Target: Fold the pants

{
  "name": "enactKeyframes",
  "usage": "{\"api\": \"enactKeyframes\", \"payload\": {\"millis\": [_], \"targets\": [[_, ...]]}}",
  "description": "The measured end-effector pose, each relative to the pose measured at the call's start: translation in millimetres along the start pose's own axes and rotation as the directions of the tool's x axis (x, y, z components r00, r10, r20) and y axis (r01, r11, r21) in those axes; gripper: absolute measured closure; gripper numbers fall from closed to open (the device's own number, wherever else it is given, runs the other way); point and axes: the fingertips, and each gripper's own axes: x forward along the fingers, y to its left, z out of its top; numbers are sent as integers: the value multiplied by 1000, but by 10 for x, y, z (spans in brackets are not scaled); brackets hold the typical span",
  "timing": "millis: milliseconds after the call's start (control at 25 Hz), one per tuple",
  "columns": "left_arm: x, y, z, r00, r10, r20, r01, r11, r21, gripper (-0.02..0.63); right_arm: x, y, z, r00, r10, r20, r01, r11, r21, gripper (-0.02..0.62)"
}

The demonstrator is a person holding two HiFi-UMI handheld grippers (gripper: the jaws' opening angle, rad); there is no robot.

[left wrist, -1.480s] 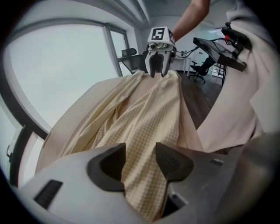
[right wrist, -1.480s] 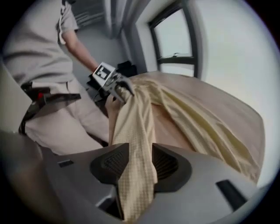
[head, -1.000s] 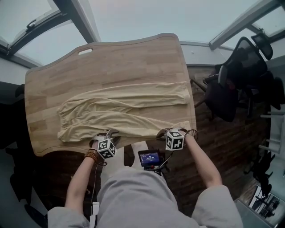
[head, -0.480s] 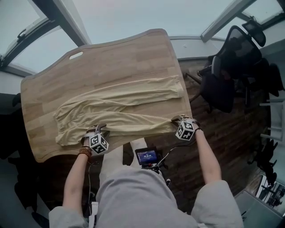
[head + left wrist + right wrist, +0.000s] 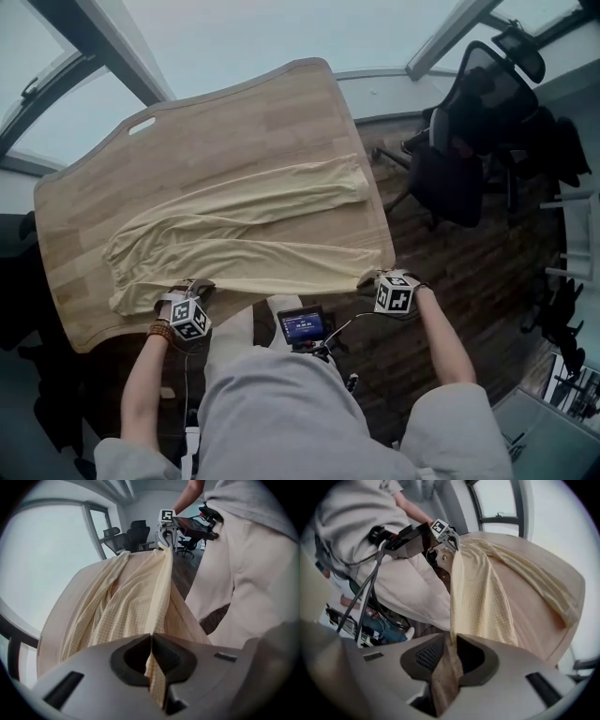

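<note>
Big wooden counter [image 5: 234,131] fills the head view, and the pale yellow pants [image 5: 244,230] lie flat along it, waist end to the left, both legs running off to the right. The far leg sits up the middle of the counter. The near leg hugs the edge closest to the person.

Off to the right, a black chair [image 5: 469,122] stands on the dark floor, well clear of the counter.

Down at the near edge, the left gripper [image 5: 192,286] is at the waist end. Its fingers [image 5: 131,656] are pressed together with a thin fold of pants pinched between them.

The right gripper [image 5: 370,277] is at the near right corner, on the near leg's hem. Its fingers [image 5: 426,656] are closing, with the cloth already caught between them.

Between the two grippers the pants' near edge runs in a straight raised line.

A small lit screen [image 5: 302,327] sits at the person's waist, between the arms.
</note>
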Motion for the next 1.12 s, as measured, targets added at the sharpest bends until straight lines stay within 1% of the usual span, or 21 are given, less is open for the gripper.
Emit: {"api": "enactKeyframes", "payload": {"millis": [40,80,160,200,280,360,400,440,480,560,600,640,680,720,800,880,960,1000,1040,1080,1120], "targets": [[-1,-22,12,1000,-9,1,9,1000,1,589,-75,-66,1,999,20,27,-22,997,70,487],[-5,-29,22,1000,-13,2,13,1000,3,589,-184,-198,24,997,6,73,-16,991,136,469],[-30,17,33,1000,-3,9,3,1000,-18,589,-433,-582,87,980,-97,172,54,970,238,437],[-46,57,30,1000,6,13,-5,999,-39,589,-532,-779,81,966,-158,202,97,954,282,437],[-71,109,26,1000,15,15,-14,998,-66,589,-630,-1097,-43,942,-255,218,163,916,367,437],[-74,137,46,1000,19,5,-19,998,-56,589,-627,-1246,-198,937,-292,193,196,894,402,437],[-68,179,51,999,32,-1,-32,997,-63,589,-593,-1249,-241,943,-285,172,202,901,385,435],[-61,246,48,999,50,-3,-50,994,-95,589,-538,-1204,-258,954,-261,147,198,917,346,430],[-56,331,40,997,71,-1,-71,986,-151,589,-466,-1125,-266,966,-228,117,185,937,297,430],[-53,518,19,993,116,12,-108,953,-282,589,-292,-964,-288,982,-180,52,166,966,200,428],[-49,596,7,991,130,16,-118,937,-329,589,-206,-920,-309,984,-174,21,169,972,161,430],[-41,649,-1,991,134,16,-119,927,-356,589,-137,-904,-340,983,-181,-10,181,974,134,440],[-30,677,-3,992,126,15,-112,924,-365,589,-93,-910,-381,979,-199,-37,202,972,117,503],[-21,681,-1,994,108,14,-96,927,-363,589,-77,-919,-420,974,-219,-53,223,968,114,570],[-28,625,5,999,38,18,-29,940,-339,589,-131,-916,-462,970,-238,-43,242,960,141,581],[-70,479,27,994,-97,44,106,943,-315,589,-292,-873,-472,972,-234,-8,232,958,170,583],[-164,322,97,963,-252,97,270,913,-306,589,-484,-828,-493,977,-213,23,204,958,199,583],[-216,303,130,946,-298,125,322,895,-310,589,-565,-832,-499,978,-207,34,195,957,215,583],[-251,340,145,939,-312,148,344,882,-323,589,-622,-863,-499,977,-209,40,195,955,225,583],[-263,421,147,940,-298,166,339,875,-347,589,-652,-920,-500,975,-220,40,205,952,228,583],[-254,532,145,949,-263,174,311,872,-378,589,-656,-998,-504,970,-239,37,225,947,227,581]]}}
